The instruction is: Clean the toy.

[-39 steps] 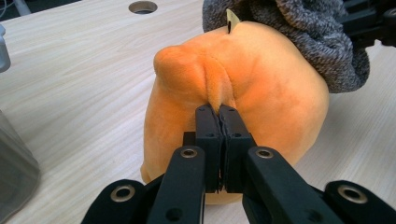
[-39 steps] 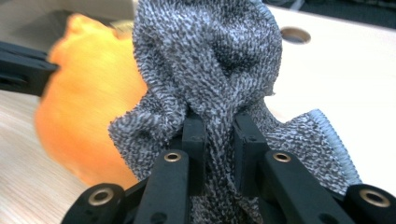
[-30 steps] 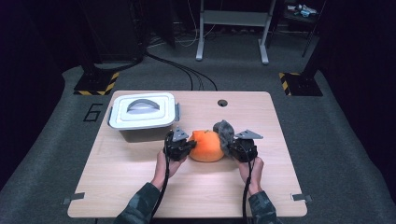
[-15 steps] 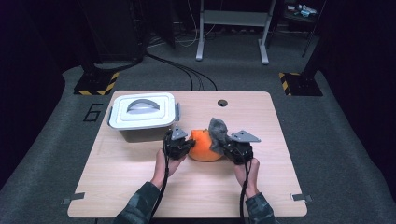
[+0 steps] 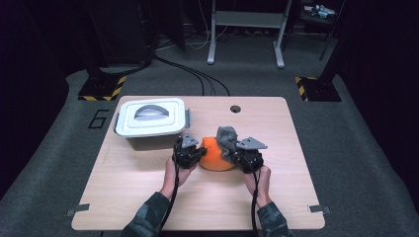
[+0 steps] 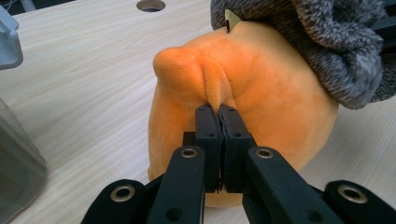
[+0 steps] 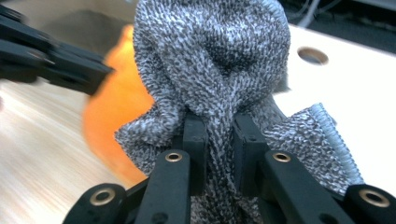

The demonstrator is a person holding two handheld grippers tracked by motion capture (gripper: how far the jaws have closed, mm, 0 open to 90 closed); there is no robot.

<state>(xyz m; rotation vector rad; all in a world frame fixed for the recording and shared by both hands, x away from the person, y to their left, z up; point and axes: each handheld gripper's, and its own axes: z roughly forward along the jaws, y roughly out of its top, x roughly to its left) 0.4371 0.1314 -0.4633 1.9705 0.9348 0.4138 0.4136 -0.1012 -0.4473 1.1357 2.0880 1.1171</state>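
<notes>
Orange plush toy point(image 5: 213, 157) sitting on the wooden surface point(image 5: 296, 163), slightly toward the near side of centre, between the two hands. Left gripper point(image 5: 190, 152) at its left flank, jaws pinched tight on a small fold of the orange fabric point(image 6: 215, 91), almost no gap between them in the left gripper view. Right gripper point(image 5: 243, 154) at its right flank, jaws clamped on a bunched strand of grey knitted cloth point(image 7: 210, 60), a narrow gap kept by the fabric. Grey cloth draped over the top right of the toy, touching it. White lidded box point(image 5: 151, 120) just behind and to the left, apart from the toy. Round hole point(image 5: 235, 108) in the surface farther back.
</notes>
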